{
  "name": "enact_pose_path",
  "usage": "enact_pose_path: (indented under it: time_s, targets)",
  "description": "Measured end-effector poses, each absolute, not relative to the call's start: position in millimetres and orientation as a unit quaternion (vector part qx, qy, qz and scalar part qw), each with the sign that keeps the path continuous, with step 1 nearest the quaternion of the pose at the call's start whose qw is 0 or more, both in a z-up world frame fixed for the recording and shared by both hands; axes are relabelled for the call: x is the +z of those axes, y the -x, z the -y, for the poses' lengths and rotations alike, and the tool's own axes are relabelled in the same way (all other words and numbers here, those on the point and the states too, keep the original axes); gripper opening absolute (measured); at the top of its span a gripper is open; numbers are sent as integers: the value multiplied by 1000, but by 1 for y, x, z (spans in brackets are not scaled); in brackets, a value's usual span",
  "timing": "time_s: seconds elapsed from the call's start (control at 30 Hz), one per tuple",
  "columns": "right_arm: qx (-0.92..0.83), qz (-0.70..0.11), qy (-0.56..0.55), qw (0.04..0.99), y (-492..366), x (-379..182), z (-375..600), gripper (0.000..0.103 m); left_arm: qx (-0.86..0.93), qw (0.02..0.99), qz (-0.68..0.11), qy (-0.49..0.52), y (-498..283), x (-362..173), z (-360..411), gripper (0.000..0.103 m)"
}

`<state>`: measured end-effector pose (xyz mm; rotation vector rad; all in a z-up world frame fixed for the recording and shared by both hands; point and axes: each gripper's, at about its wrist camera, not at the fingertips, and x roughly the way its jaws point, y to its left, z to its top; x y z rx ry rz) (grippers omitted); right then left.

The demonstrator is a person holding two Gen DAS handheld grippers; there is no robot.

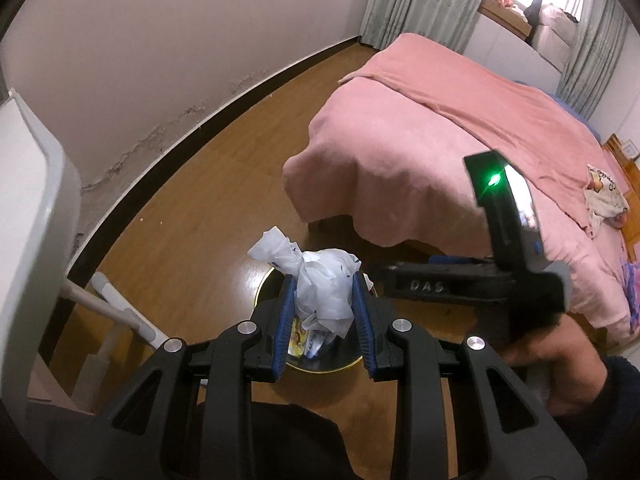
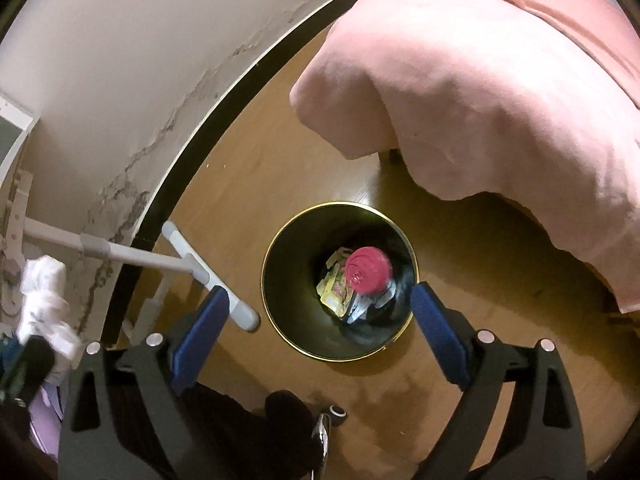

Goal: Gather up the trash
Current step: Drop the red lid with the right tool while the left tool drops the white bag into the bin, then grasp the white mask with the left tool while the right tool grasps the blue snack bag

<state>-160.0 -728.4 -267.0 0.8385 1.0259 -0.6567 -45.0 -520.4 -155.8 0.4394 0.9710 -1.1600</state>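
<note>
My left gripper [image 1: 325, 284] is shut on a crumpled white plastic bag [image 1: 316, 272], held above the round black bin with a gold rim [image 1: 259, 292]. Yellow wrappers [image 1: 298, 338] lie inside the bin. In the right wrist view my right gripper [image 2: 319, 293] stands wide open over the same bin [image 2: 288, 240], with nothing between its blue pads [image 2: 200, 332]. Down in the bin a red round lid [image 2: 366, 270] rests on the yellow wrappers [image 2: 332, 294]. The white bag [image 2: 42, 304] also shows at the left edge of that view. The right gripper's black housing [image 1: 508, 236] appears right of the bin.
A bed under a pink blanket [image 1: 440, 128] overhangs the wooden floor [image 1: 224, 152] just right of the bin. White rack legs [image 2: 208, 276] lie left of it, by the dark baseboard [image 2: 224, 120]. A white appliance [image 1: 28, 200] stands at the left. A hand [image 1: 560, 356] holds the right gripper.
</note>
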Motion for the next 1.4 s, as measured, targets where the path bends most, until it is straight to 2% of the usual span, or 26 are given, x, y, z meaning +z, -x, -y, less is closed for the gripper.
enact_pose_path:
  time_s: [0.33, 0.4, 0.5, 0.53, 0.77, 0.83, 1.07, 1.2, 1.4]
  targets:
    - [-368, -400, -395, 740, 187, -235, 750, 89, -538, 677, -455, -211, 48, -191, 563, 28]
    - [-378, -387, -400, 740, 193, -231, 755, 89, -540, 675, -456, -211, 48, -195, 570, 31]
    - [-379, -377, -412, 738, 198, -229, 759, 89, -538, 674, -459, -213, 48, -198, 578, 50]
    - [-379, -376, -413, 737, 199, -229, 759, 89, -538, 675, -458, -212, 49, -197, 578, 61]
    - [-372, -379, -404, 745, 195, -223, 755, 89, -538, 683, -448, -207, 49, -179, 568, 63]
    - [-369, -381, -392, 752, 192, -215, 750, 89, -537, 687, -443, -207, 50, -169, 561, 69]
    - [-331, -365, -307, 814, 164, -144, 696, 89, -529, 732, -397, -165, 31, -89, 468, 91]
    - [-260, -352, -251, 863, 126, -97, 631, 89, -480, 784, -370, -134, -8, -50, 372, 93]
    - [-81, -367, -176, 910, 27, -54, 493, 89, -329, 864, -367, -101, -77, -32, 205, 93]
